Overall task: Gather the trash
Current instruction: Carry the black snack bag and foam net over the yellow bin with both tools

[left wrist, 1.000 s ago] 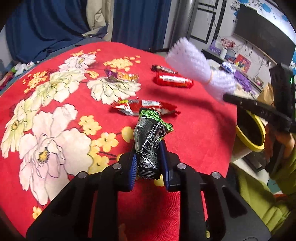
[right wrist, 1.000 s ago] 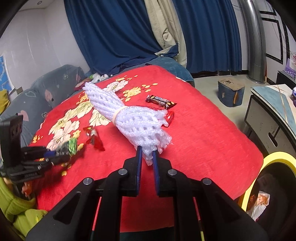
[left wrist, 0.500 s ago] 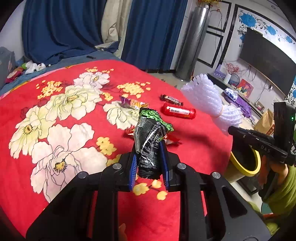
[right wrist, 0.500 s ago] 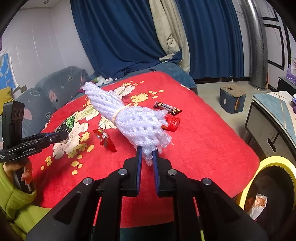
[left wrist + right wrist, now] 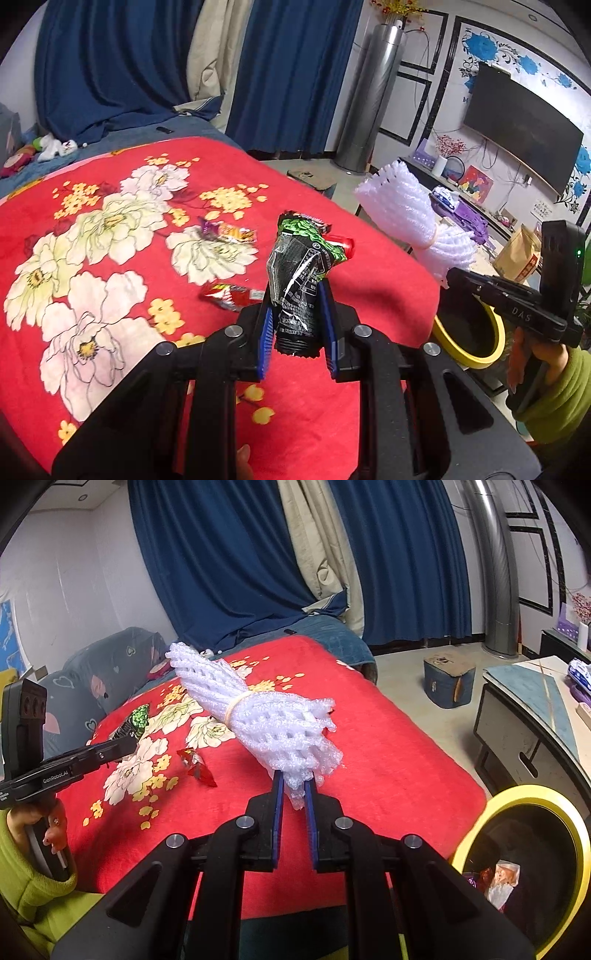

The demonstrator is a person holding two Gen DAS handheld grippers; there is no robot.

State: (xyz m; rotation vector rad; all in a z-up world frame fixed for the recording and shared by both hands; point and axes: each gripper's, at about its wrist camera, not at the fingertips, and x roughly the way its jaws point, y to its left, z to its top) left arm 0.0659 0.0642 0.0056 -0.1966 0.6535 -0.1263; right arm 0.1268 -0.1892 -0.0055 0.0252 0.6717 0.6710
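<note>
My left gripper (image 5: 297, 314) is shut on a crumpled black and green wrapper (image 5: 299, 280) and holds it above the red flowered cloth (image 5: 110, 258). My right gripper (image 5: 293, 794) is shut on a bundle of white foam netting (image 5: 266, 716) tied with a rubber band, held up over the cloth's near edge. The netting also shows in the left wrist view (image 5: 410, 221). A yellow-rimmed bin (image 5: 517, 867) with trash inside stands low at the right, below the table edge; it also shows in the left wrist view (image 5: 469, 343).
On the cloth lie a red wrapper (image 5: 229, 295), a purple and orange wrapper (image 5: 225, 232) and a red tube (image 5: 341, 242), partly hidden. A low cabinet (image 5: 524, 738) and a small box (image 5: 448, 683) stand on the floor to the right.
Both grippers have risen with their loads. The left one has tilted up and back from the cloth; the right one has lifted the netting higher over the table edge.
</note>
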